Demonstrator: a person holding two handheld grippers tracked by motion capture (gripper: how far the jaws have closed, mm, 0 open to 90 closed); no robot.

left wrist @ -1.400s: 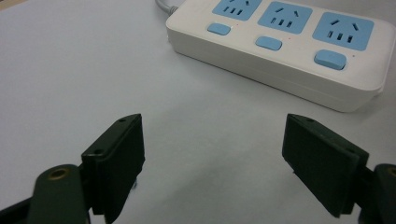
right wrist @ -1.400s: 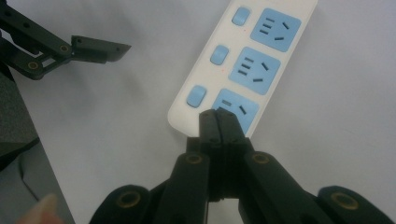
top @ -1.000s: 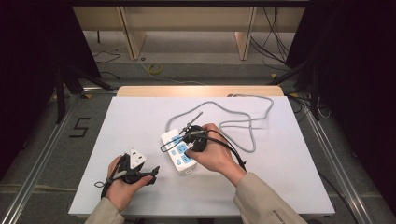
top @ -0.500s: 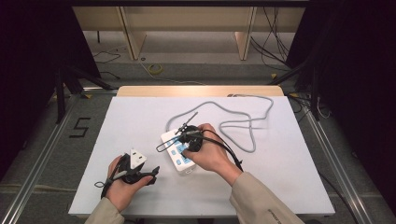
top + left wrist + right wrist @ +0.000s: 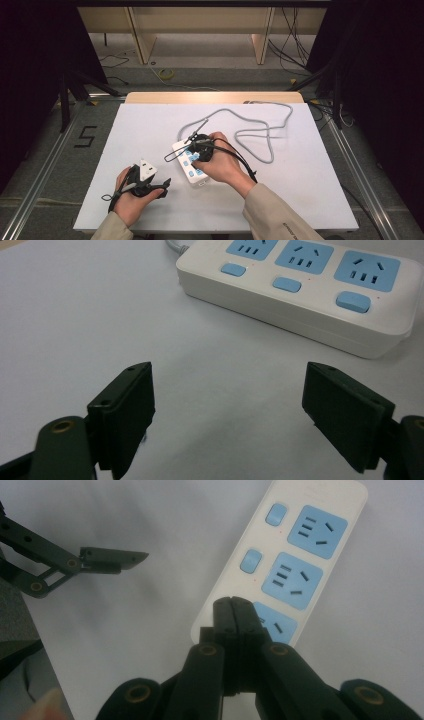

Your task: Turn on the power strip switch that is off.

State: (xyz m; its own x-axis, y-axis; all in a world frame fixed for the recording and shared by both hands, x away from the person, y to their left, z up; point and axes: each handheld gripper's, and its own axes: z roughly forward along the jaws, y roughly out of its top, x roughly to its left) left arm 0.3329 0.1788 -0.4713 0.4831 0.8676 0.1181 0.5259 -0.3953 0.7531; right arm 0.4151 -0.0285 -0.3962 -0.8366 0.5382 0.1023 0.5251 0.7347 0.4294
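Two tools are in use. The right tool is fully closed on nothing, its tips set at the edge of the white power strip, just beside the nearest blue socket. A switch press seems to be in hand; next, the tips would need shifting onto a blue switch. The left tool is held wide open and empty, near the strip's end on the surface.

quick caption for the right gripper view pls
Shut right claw pressing down at a white power strip with blue sockets, on a white table.
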